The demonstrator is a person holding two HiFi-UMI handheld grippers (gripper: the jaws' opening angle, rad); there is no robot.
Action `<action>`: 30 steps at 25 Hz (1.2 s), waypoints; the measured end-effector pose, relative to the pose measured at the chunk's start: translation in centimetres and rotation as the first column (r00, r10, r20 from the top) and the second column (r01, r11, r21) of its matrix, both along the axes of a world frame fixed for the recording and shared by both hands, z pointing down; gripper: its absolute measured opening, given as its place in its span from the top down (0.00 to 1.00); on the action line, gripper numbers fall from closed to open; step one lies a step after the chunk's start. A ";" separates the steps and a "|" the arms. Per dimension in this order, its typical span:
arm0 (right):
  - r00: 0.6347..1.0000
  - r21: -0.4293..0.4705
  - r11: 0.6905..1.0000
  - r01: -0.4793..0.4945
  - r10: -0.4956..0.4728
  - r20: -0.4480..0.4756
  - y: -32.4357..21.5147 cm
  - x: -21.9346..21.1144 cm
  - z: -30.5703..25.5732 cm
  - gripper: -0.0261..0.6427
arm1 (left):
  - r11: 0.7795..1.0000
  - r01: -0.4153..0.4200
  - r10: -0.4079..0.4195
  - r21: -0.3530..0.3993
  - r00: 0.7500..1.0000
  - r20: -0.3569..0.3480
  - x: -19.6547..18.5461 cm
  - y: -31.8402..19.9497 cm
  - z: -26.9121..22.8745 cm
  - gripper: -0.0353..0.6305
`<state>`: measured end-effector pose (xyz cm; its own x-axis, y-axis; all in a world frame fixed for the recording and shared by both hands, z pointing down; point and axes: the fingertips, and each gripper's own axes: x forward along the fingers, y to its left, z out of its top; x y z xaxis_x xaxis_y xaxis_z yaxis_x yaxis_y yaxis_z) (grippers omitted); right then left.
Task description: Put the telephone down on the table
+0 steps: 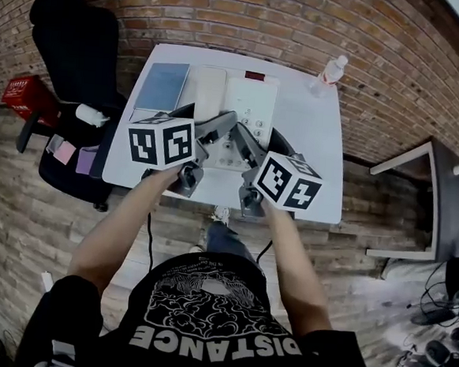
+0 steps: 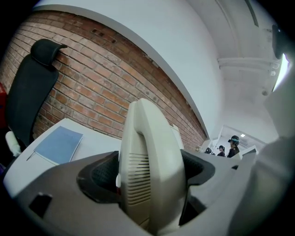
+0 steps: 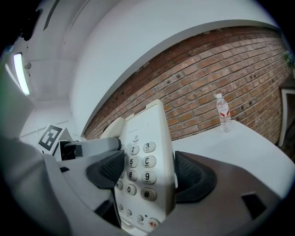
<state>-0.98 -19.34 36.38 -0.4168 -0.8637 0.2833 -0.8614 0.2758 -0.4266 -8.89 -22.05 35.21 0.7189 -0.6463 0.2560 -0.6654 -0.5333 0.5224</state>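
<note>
L gripper (image 1: 218,130) jaws clamped on telephone (image 1: 250,103) at its handset side, R gripper (image 1: 249,145) jaws on keypad side, both at near end. Telephone sits over table (image 1: 316,142) centre, long axis pointing twd brick wall (image 1: 227,16).

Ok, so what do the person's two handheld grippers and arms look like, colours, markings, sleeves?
The left gripper and right gripper are grey plastic two-jaw tools with black ribbed pads. Each carries a white cube printed with black square markers. The person wears a black short-sleeved T-shirt with white print; the forearms are uncovered.
</note>
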 end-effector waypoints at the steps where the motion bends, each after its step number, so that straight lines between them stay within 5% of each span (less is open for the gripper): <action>1: 1.000 -0.006 1.000 -0.003 0.003 0.003 -0.7 0.2 0.4 0.46 | 1.000 -0.001 0.002 -0.007 1.000 0.004 0.2 -0.7 0.3 0.34; 15: 0.999 -0.156 0.988 -0.020 0.027 0.046 -13.1 3.3 7.5 0.46 | 0.988 -0.019 0.026 -0.154 0.999 0.043 3.3 -13.4 7.5 0.34; 30: 0.995 -0.330 0.943 -0.045 0.070 0.065 -20.4 5.8 16.6 0.46 | 0.946 -0.049 0.071 -0.321 0.996 0.059 6.2 -21.3 16.9 0.34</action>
